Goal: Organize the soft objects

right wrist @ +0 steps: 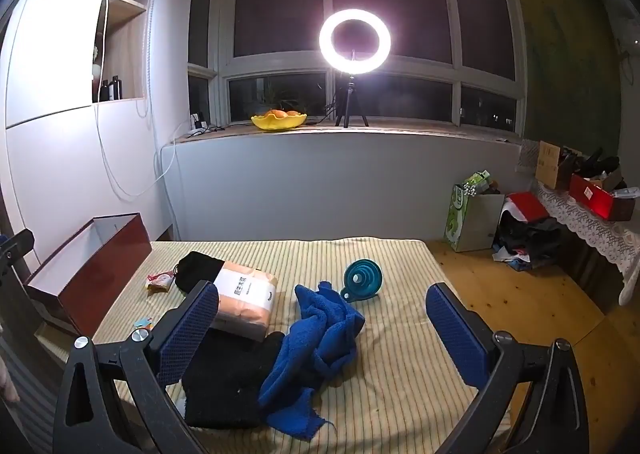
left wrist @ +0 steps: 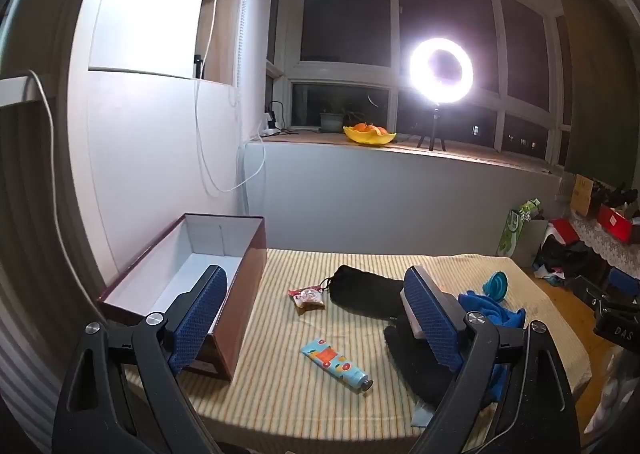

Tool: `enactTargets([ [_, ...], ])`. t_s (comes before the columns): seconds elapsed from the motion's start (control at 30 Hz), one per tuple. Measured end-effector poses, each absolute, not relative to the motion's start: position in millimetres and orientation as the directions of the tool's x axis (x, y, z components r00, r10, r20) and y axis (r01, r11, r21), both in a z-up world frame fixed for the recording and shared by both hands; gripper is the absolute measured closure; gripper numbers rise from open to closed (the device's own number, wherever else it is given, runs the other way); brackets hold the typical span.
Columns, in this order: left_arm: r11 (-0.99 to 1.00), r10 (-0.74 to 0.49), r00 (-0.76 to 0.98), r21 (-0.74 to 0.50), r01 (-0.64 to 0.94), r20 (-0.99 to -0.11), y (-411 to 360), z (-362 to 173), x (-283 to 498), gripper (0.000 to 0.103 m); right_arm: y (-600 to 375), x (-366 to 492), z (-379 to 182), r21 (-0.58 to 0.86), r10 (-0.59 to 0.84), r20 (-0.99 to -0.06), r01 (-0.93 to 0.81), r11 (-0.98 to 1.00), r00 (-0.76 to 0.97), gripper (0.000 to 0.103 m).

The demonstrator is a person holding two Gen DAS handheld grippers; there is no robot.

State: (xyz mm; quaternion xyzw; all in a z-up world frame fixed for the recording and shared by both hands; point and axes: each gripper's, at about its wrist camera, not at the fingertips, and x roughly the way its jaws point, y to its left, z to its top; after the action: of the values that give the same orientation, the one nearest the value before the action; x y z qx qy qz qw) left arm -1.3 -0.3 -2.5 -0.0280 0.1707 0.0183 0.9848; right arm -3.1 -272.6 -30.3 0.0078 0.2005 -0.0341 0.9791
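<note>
A crumpled blue towel [right wrist: 320, 350] lies on the striped table [right wrist: 400, 374], partly over a black cloth [right wrist: 228, 386]. Behind them lie a pack of tissues [right wrist: 248, 302] and a black pouch [right wrist: 196, 270]. My right gripper [right wrist: 320, 334] is open above the towel, holding nothing. My left gripper [left wrist: 316, 314] is open and empty above the table's left part. In the left wrist view the black pouch [left wrist: 364, 290], black cloth [left wrist: 408, 362] and blue towel [left wrist: 492, 310] show to the right. An open red box [left wrist: 224, 294] with a white inside stands at the left.
A snack packet [left wrist: 308, 298] and a printed cream tube [left wrist: 336, 364] lie mid-table. A teal folding funnel [right wrist: 362, 278] sits behind the towel. The red box [right wrist: 100, 270] is at the table's left edge. Bags and boxes [right wrist: 520, 221] crowd the floor at right.
</note>
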Motion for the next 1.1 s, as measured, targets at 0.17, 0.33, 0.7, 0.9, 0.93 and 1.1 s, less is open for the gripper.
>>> enactTargets([
  [0.17, 0.997, 0.029, 0.94, -0.053, -0.05, -0.339, 1.7, -5.2, -1.2, 0.013, -272.0, -3.1, -31.1, 0.003, -0.063, -0.393, 0.07, 0.998, 0.917, 0.001],
  [0.33, 0.997, 0.028, 0.939, -0.062, -0.053, -0.344, 3.6, -6.9, 0.3, 0.013, -270.5, -2.3, -32.3, -0.001, -0.066, -0.395, 0.072, 0.997, 0.916, 0.001],
  [0.7, 0.997, 0.022, 0.939, -0.061, -0.046, -0.344, 1.2, -7.9, -0.6, 0.013, -270.4, -1.4, -31.5, -0.002, -0.076, -0.39, 0.082, 0.997, 0.918, 0.001],
  [0.9, 0.997, 0.019, 0.938, -0.062, -0.043, -0.347, -0.5, -8.5, -0.5, 0.013, -270.4, -2.1, -30.4, -0.003, -0.076, -0.391, 0.082, 0.997, 0.917, 0.001],
  [0.93, 0.997, 0.019, 0.937, -0.062, -0.043, -0.347, -0.9, -8.6, -0.3, 0.013, -270.3, -2.5, -30.0, -0.004, -0.076, -0.393, 0.081, 0.997, 0.917, 0.001],
  [1.1, 0.997, 0.019, 0.936, -0.064, -0.044, -0.35, -0.4, -9.2, 0.0, 0.013, -269.8, -2.5, -29.6, -0.007, -0.078, -0.395, 0.082, 0.997, 0.915, 0.001],
])
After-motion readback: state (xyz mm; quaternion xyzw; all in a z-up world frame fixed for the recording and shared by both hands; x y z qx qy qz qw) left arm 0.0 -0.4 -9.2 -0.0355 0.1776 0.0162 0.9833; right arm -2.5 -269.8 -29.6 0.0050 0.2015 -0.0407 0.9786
